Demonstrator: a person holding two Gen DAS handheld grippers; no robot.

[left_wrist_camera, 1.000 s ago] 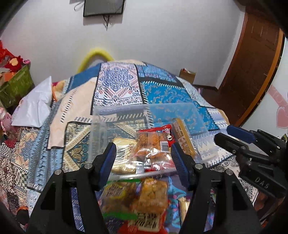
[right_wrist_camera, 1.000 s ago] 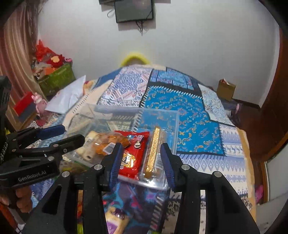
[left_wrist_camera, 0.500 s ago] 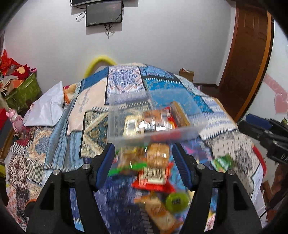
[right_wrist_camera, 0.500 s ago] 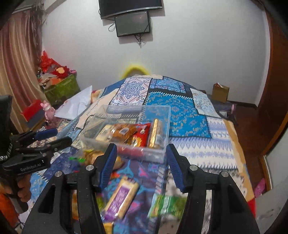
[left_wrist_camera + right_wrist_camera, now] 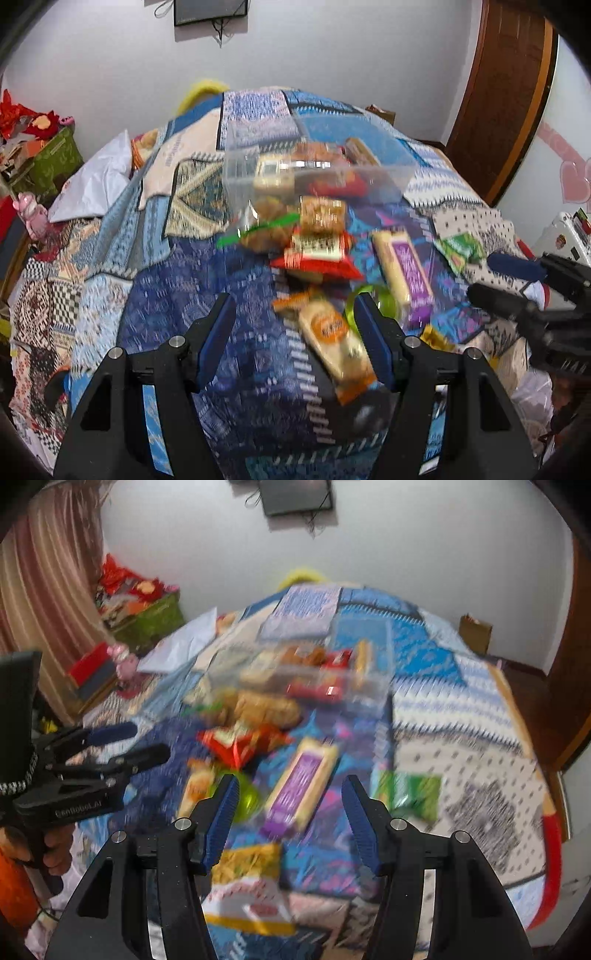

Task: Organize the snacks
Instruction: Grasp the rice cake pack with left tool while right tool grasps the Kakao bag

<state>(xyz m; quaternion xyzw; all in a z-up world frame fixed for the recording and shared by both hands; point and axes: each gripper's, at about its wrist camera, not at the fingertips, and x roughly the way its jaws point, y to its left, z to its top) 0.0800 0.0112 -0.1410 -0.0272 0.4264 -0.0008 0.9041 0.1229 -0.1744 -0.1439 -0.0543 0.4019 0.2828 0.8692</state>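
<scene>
Though motion blur smears most labels, the left gripper (image 5: 293, 325) hovers with fingers spread and empty above an orange-labelled snack packet (image 5: 334, 345) on the patchwork bedspread (image 5: 110, 236). Farther back, a clear plastic container (image 5: 314, 173) holds several snacks. Rightward lie a purple-and-cream packet (image 5: 301, 788) and a green packet (image 5: 410, 790); the right gripper (image 5: 288, 805) is likewise spread, holding nothing.

My left wrist view looks forward and down across the bed (image 5: 177, 306) from close above. My right wrist view faces the same way from slightly rightward. Both share the clear container (image 5: 317, 166) (image 5: 317, 672) and the scattered snacks (image 5: 402, 269) (image 5: 303, 782).
</scene>
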